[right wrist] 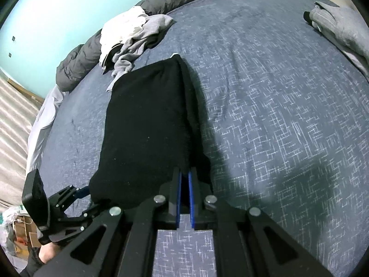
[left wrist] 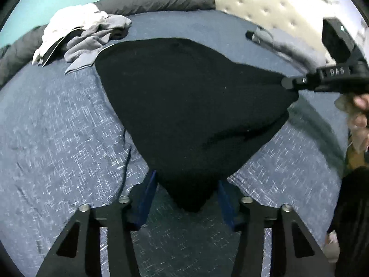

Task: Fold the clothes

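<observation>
A black garment [left wrist: 189, 106] is stretched above the blue bed cover [left wrist: 57, 138], held at two corners. In the left wrist view its near corner hangs bunched between the blue pads of my left gripper [left wrist: 186, 184], which is shut on it. My right gripper [left wrist: 288, 83] comes in from the right and pinches the other corner. In the right wrist view the right gripper [right wrist: 184, 177] has its blue pads nearly together on the black garment [right wrist: 147, 124]. The left gripper [right wrist: 85, 191] grips the cloth at lower left. The garment's far end rests on the bed.
A crumpled pile of white and grey clothes [left wrist: 80, 34] [right wrist: 131, 39] lies beyond the black garment. A folded grey garment [left wrist: 263, 37] [right wrist: 334, 23] sits at the far right by the tufted headboard [left wrist: 253, 0]. A rolled dark duvet [left wrist: 150, 0] lines the far edge. A hand [left wrist: 359, 115] holds the right gripper.
</observation>
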Demonstrator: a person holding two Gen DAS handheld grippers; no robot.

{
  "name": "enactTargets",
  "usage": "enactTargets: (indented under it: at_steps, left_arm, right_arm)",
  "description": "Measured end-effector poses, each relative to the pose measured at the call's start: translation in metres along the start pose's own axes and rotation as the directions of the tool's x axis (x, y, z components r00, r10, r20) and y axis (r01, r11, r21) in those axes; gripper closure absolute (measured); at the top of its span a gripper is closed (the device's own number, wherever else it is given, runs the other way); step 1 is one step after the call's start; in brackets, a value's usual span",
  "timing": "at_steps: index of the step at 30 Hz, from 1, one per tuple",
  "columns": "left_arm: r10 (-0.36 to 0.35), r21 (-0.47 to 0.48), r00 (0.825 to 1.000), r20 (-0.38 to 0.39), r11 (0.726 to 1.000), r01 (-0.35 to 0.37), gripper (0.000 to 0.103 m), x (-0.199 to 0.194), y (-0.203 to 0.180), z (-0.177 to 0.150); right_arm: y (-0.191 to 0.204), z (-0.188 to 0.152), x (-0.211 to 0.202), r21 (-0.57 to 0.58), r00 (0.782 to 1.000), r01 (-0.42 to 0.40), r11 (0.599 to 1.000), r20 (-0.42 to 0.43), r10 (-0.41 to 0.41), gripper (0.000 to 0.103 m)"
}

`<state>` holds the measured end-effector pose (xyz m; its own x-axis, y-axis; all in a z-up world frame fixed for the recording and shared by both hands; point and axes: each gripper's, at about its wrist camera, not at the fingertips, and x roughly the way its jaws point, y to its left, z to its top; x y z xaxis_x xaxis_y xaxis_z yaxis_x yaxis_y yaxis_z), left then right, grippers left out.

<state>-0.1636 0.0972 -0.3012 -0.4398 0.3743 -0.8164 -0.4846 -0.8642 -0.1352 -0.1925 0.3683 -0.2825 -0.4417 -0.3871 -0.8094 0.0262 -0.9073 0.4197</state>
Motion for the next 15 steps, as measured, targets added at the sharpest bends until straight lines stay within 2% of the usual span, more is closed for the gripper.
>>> enactTargets:
  at_steps: [4,10,15]
  left_arm:
    - [0.005,0.017,0.999,0.035,1.0,-0.006,0.071,-0.013,0.004,-0.002]
    - [0.0,0.027,1.0,0.029,1.0,-0.001,0.075,-0.009,0.006,-0.008]
    - [-0.025,0.018,1.0,0.013,1.0,0.024,0.075,-0.008,0.009,-0.011]
  right_arm:
    - [0.007,0.003,-0.005,-0.037,1.0,0.012,0.999,0.004,-0.012,0.098]
    - [-0.01,-0.013,0.021,-0.004,0.996,0.073,0.997,-0.052,-0.074,0.099]
    - [-0.01,-0.016,0.03,-0.026,0.993,0.104,0.994,-0.054,-0.105,0.098]
